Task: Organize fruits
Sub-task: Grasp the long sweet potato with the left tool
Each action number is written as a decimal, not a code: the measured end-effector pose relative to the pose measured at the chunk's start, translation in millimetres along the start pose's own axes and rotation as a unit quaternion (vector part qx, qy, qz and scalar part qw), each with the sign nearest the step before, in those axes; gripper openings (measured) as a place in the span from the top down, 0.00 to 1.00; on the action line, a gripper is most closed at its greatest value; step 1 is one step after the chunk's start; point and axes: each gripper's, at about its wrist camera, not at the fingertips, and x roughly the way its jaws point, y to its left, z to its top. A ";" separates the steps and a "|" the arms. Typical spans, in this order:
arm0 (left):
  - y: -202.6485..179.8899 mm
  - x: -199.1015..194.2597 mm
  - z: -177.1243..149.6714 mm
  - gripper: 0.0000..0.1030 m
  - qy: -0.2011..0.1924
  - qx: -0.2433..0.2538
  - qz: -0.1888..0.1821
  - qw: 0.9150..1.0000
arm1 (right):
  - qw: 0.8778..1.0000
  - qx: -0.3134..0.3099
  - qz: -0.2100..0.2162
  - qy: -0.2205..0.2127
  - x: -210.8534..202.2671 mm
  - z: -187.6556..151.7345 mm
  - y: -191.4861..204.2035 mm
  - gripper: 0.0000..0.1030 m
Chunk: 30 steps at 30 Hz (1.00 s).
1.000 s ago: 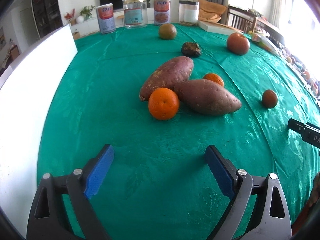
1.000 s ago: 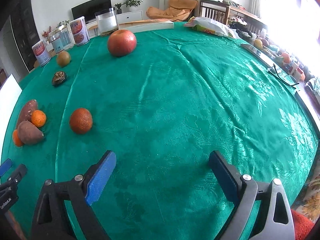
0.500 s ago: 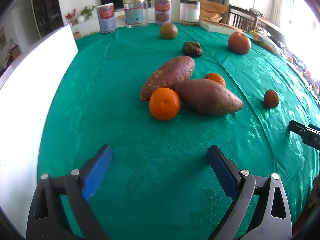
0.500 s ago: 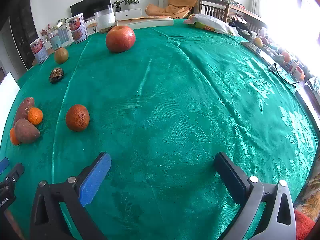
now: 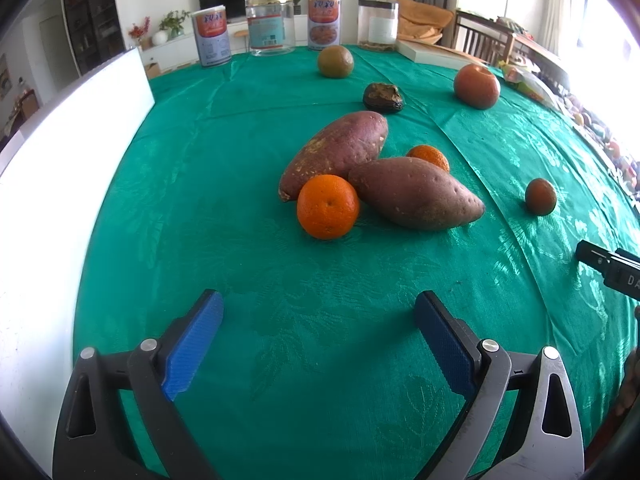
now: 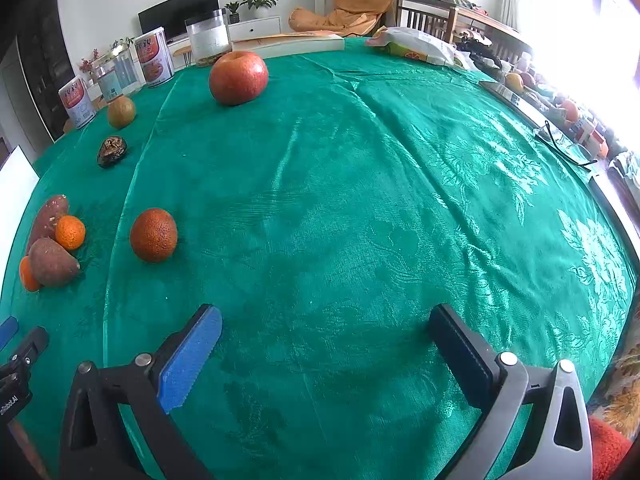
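both wrist views low, sharing fruit cluster (image 5: pixel 372 176)

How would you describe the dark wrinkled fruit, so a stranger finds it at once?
On the green tablecloth, look beyond the two sweet potatoes, towards the tins. The dark wrinkled fruit lies alone there. Its neighbours are smooth and orange, red or greenish; it alone is blackish and shrivelled.

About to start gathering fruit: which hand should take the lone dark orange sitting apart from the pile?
Probably the right. The dark orange lies just ahead-left of the right gripper, whose jaws stand open and empty; from the left gripper it sits far off to the side.
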 end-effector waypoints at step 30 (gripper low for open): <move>9.7 59.0 112.8 0.06 0.081 0.002 -0.060 0.995 | 1.000 0.001 0.000 -0.001 -0.3 0.6 -0.5 0.00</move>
